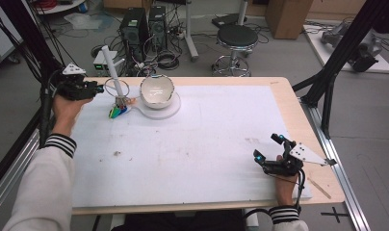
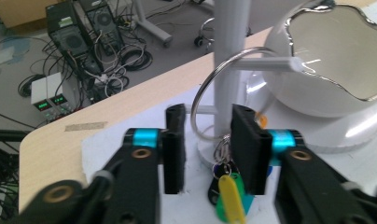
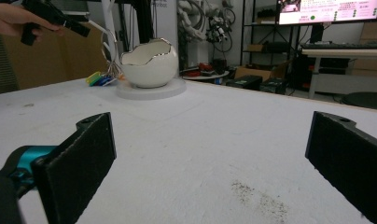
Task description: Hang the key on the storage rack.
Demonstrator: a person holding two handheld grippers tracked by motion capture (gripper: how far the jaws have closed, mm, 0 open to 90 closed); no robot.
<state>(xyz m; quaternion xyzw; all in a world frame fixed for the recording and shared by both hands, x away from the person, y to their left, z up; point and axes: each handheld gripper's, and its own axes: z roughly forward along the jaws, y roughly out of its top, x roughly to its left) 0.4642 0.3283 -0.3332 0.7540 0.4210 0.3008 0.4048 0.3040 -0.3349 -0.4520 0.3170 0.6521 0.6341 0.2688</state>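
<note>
A white post stand stands at the mat's far left, with a metal key ring hanging on its side peg. From the ring hangs a bunch of keys with coloured tags. My left gripper is open just left of the ring. In the left gripper view the ring hangs just beyond the parted jaws, and the yellow and green tags hang below. My right gripper rests open near the mat's front right corner, with nothing between its jaws.
A white eggshell-shaped bowl on a round white base stands right beside the stand. The white mat covers the wooden table. Computer towers, cables and a stool are on the floor behind.
</note>
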